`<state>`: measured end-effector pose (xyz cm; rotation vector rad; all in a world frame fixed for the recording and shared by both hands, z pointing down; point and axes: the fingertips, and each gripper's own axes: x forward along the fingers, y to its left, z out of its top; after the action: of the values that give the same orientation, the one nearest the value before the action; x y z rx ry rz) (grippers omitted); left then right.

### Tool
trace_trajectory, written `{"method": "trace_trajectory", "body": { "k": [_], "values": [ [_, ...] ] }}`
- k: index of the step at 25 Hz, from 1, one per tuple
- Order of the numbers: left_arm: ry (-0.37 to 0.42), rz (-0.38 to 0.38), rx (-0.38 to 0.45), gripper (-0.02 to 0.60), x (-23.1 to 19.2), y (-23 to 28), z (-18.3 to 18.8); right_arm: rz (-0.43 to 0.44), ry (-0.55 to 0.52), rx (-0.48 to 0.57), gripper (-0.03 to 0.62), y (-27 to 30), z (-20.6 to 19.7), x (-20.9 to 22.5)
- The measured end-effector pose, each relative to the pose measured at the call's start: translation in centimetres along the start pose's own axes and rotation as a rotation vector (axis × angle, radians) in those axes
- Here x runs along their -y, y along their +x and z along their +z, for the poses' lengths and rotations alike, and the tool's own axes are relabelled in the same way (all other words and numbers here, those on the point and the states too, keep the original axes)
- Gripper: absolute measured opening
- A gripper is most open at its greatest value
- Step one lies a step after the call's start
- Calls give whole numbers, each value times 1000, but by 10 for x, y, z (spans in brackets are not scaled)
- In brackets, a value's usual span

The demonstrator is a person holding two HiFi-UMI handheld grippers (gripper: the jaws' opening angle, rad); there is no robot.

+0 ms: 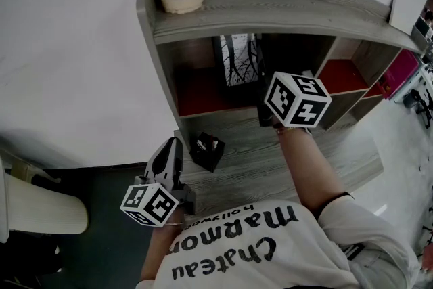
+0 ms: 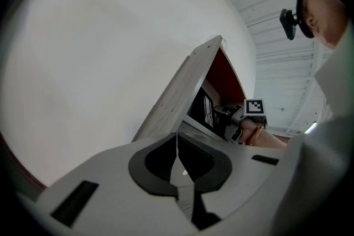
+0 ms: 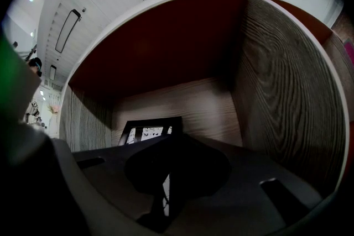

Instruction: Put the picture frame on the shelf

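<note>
Right gripper (image 3: 166, 177): jaws closed on nothing, reaching into a shelf (image 1: 270, 3) compartment and facing the picture frame (image 1: 238, 59), which stands upright inside it. Left gripper (image 2: 177, 155): jaws closed, empty, held low beside the shelf. Shelf: grey wood grain with red inner panels, against a white wall (image 1: 67, 44). Shirt (image 1: 270, 254) print: "Chateau Marmon…".
</note>
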<state>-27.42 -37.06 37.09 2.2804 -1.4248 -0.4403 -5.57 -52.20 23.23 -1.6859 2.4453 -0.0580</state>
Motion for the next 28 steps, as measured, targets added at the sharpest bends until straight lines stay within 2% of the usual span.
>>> {"method": "trace_trajectory", "body": {
  "k": [9, 16, 28],
  "values": [
    [3, 2, 1, 23, 1, 0, 1, 9, 19, -2, 38, 0, 0, 2],
    [7, 4, 6, 23, 2, -1, 2, 5, -12, -4, 43, 0, 1, 2],
    [25, 13, 8, 23, 7, -5, 5, 38, 22, -4, 48, -1, 2, -2]
  ]
}}
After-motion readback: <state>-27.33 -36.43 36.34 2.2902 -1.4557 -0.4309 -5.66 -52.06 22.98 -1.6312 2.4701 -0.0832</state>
